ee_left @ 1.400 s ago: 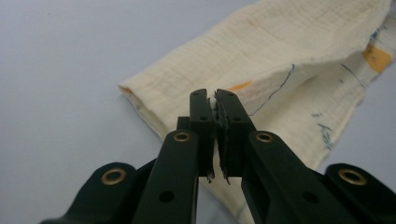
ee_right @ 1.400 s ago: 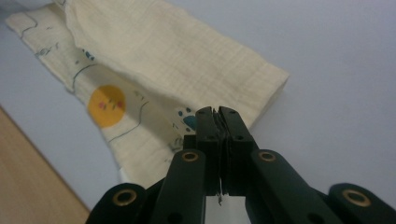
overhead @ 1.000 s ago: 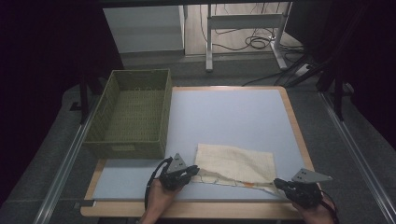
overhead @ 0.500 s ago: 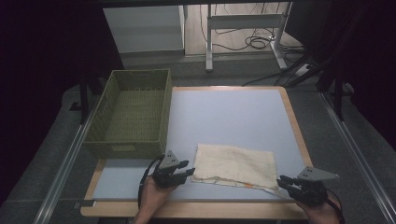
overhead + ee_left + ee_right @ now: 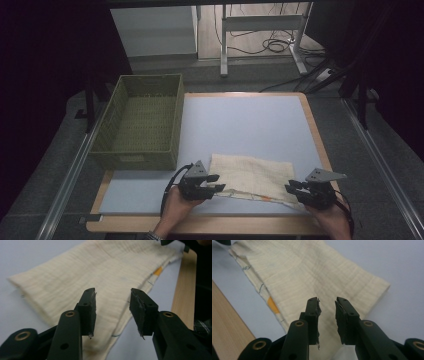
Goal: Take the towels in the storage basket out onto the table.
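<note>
A cream cloth lies folded flat on the pale blue table, near the front edge. My left gripper sits at the cloth's near left corner, and my right gripper at its near right corner. The jaws of both have just been opening. In the left gripper view the left gripper is open, and the cloth lies beneath the gap, not pinched. In the right gripper view the right gripper is open by a narrower gap over the cloth, whose lower layer shows an orange mark.
A green woven basket stands at the table's left side with nothing seen inside it. The table's wooden rim runs just behind both hands. A white desk frame and cables stand on the floor beyond the table.
Both grippers' jaws have parted and let the cloth's near edge go. Both hands have drawn slightly off the cloth. The cloth lies where it was.
</note>
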Demonstrator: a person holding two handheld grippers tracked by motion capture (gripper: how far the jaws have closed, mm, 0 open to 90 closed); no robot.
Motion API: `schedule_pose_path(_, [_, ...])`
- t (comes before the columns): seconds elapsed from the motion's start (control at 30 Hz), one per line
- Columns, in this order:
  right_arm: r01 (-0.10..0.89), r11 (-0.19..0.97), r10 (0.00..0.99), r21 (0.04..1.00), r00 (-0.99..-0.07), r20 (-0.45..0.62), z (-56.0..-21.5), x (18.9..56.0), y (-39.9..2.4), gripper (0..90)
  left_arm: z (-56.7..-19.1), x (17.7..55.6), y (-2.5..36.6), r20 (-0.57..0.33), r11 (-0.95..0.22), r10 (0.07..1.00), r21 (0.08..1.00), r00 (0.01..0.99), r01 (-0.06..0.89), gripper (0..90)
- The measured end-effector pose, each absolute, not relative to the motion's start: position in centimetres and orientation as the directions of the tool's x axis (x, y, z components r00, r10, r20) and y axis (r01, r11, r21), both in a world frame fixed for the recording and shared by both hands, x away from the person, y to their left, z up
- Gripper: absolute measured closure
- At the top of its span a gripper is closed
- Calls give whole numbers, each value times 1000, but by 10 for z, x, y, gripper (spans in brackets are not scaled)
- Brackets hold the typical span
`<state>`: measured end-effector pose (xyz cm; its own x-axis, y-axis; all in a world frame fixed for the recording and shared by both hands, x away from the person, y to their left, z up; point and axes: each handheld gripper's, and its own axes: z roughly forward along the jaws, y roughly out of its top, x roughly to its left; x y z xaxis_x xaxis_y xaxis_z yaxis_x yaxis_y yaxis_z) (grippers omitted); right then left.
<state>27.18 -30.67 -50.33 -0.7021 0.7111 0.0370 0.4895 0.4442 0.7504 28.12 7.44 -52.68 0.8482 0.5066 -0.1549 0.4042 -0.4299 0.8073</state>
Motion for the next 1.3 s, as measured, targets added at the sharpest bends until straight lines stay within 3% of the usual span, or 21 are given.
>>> schedule_pose_path(0.17, [502,446,713,741,-700,45,-508,270,-308,698,-534,285,58,-117,-488,492,784,863,384,573])
schedule_pose_path(0.37, [508,437,722,742,-690,48,-509,267,-314,695,-533,283,53,-70,-521,482,778,873,350,861])
schedule_pose_path(0.6, [505,428,726,750,-686,47,-505,264,-317,694,-512,268,63,-57,-526,465,785,884,327,879])
schedule_pose_path(0.7, [503,429,725,750,-687,47,-505,263,-317,694,-519,263,60,-90,-554,455,750,886,361,827])
schedule_pose_path(0.93, [505,426,732,751,-680,43,-503,269,-317,682,-524,275,71,-121,-502,500,766,858,401,532])
schedule_pose_path(1.3, [544,366,802,755,-596,40,-502,334,-320,596,-512,321,81,-54,-410,691,792,721,453,519])
